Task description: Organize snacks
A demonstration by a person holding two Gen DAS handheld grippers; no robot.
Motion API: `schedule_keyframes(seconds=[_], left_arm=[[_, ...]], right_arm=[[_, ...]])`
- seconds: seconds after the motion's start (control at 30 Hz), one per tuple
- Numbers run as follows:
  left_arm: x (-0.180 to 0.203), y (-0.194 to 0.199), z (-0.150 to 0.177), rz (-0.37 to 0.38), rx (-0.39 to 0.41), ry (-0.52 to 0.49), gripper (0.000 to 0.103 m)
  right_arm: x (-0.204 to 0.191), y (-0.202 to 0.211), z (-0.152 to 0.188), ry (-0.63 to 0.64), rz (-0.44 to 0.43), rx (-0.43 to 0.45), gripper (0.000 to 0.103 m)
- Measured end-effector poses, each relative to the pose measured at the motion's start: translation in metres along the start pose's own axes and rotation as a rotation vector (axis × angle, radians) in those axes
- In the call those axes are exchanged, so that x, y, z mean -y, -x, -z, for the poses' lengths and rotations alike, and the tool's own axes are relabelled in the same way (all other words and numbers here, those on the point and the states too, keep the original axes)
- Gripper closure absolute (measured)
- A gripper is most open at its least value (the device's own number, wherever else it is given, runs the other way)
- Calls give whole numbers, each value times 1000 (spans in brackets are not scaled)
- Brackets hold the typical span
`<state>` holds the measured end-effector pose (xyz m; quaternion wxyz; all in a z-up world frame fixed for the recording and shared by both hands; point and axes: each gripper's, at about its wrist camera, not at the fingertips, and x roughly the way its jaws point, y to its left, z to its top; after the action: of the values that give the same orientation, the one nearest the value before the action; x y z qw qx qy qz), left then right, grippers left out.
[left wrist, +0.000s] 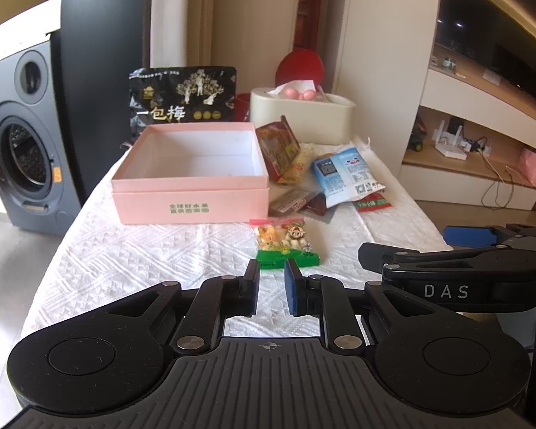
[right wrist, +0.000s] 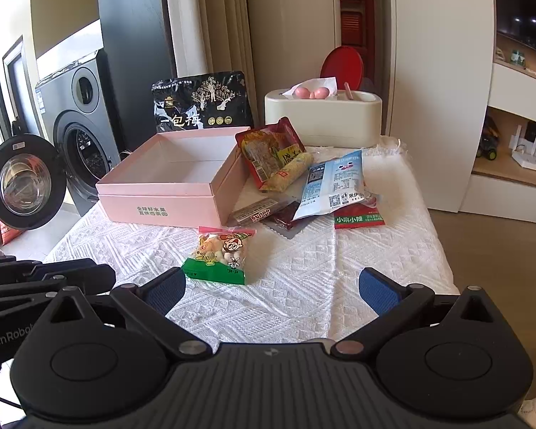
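- A grey washing machine (right wrist: 78, 136) stands at the far left with its round door (right wrist: 21, 182) swung open.
- A bench (left wrist: 132, 261) covered by a white textured cloth fills the middle of both views.
- An open pink box (left wrist: 193, 175), with nothing visible inside, sits on the bench's far left half.
- A black snack bag (left wrist: 182, 96) stands upright just behind the box.
- A cream tissue holder (right wrist: 325, 118) stands at the far right of the bench, with a red round object (right wrist: 341, 64) behind it.
- A pile of snack packets lies just right of the box: a red packet (right wrist: 264, 146) leaning on the box wall, a blue-and-white packet (right wrist: 336, 182), a small red-and-green packet (right wrist: 359, 218).
- A small clear candy bag (right wrist: 219, 255) with a green bottom lies alone in front of the box, nearest the cameras.
- The left hand-held gripper (left wrist: 271, 287) is clenched on nothing, just short of the candy bag.
- The right hand-held gripper (right wrist: 272, 289) is released, jaws wide, holding nothing.
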<state>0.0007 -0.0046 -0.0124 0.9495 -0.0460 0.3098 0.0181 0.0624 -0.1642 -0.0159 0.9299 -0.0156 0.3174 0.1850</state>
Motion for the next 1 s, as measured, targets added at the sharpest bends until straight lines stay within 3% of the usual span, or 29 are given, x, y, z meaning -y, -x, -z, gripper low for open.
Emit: schedule_keyframes(seconds=[1.0], left_arm=[[-4, 1, -5, 10, -10, 22, 84]], right_arm=[[-1, -1, 3, 1, -3, -14, 0]])
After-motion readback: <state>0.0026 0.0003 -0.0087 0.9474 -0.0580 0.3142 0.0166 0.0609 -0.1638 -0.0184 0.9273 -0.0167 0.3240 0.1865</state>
